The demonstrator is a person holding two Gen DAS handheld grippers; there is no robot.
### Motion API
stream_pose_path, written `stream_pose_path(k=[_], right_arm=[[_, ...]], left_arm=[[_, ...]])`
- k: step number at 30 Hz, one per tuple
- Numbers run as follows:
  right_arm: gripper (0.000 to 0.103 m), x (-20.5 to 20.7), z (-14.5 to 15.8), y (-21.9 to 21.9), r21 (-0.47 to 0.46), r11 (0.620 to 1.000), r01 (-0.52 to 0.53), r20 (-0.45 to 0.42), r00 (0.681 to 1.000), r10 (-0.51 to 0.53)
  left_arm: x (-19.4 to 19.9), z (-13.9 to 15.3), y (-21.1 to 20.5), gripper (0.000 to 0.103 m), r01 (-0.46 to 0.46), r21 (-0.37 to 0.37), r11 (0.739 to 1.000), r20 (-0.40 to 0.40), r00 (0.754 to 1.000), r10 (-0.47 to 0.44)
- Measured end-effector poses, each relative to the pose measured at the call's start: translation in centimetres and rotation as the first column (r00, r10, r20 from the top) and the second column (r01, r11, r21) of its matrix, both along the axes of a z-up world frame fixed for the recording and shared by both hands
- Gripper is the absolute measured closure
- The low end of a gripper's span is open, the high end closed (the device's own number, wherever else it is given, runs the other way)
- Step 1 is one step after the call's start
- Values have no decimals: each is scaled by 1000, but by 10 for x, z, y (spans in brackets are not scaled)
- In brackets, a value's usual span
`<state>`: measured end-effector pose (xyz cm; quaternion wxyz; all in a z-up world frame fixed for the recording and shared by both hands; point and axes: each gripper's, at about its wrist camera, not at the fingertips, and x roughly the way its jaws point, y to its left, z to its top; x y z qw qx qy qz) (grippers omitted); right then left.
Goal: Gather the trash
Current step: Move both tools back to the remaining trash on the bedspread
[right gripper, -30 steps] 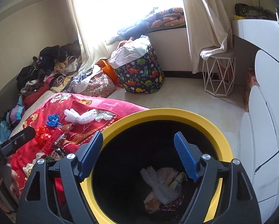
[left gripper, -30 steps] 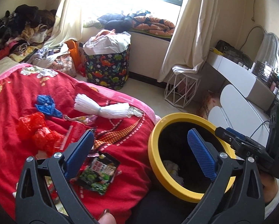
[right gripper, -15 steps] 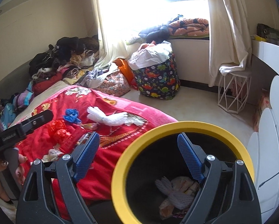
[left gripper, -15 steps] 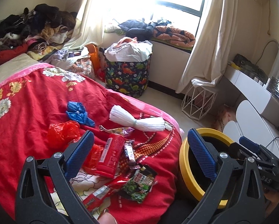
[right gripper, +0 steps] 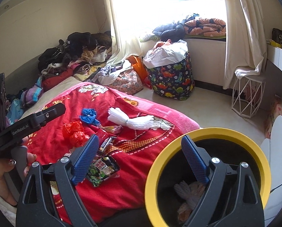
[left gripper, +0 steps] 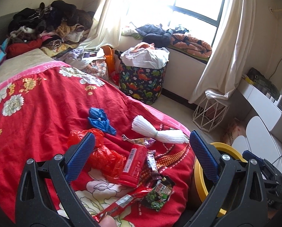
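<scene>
Left gripper [left gripper: 141,157] now back over bed; red tube [left gripper: 132,165] lengthwise toward window.

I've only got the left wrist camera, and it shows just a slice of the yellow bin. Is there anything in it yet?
Observer: Yes. The right wrist view looks down into the yellow bin; a white string bundle lies at the bottom on some crumpled wrappers.
Operator: Is the right gripper carrying anything?
Observer: No. The right gripper is open and empty, with one finger over the bin's mouth.
Operator: What's the closest litter to it?
Observer: The green snack packet, on the red blanket beside its other finger.
</scene>
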<state>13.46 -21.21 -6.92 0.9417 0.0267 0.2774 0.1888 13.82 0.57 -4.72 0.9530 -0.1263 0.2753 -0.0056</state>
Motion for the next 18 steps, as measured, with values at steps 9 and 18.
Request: stream_pose_path(k=[9, 18], right_arm=[[15, 9, -5, 20, -36, 998, -56, -35, 998, 55], [15, 15, -29, 45, -85, 987, -134, -103, 987, 125]], left_arm=[[-2, 0, 27, 11, -81, -7, 997, -9, 997, 81], [-5, -7, 53, 11, -128, -16, 992, -40, 991, 127]])
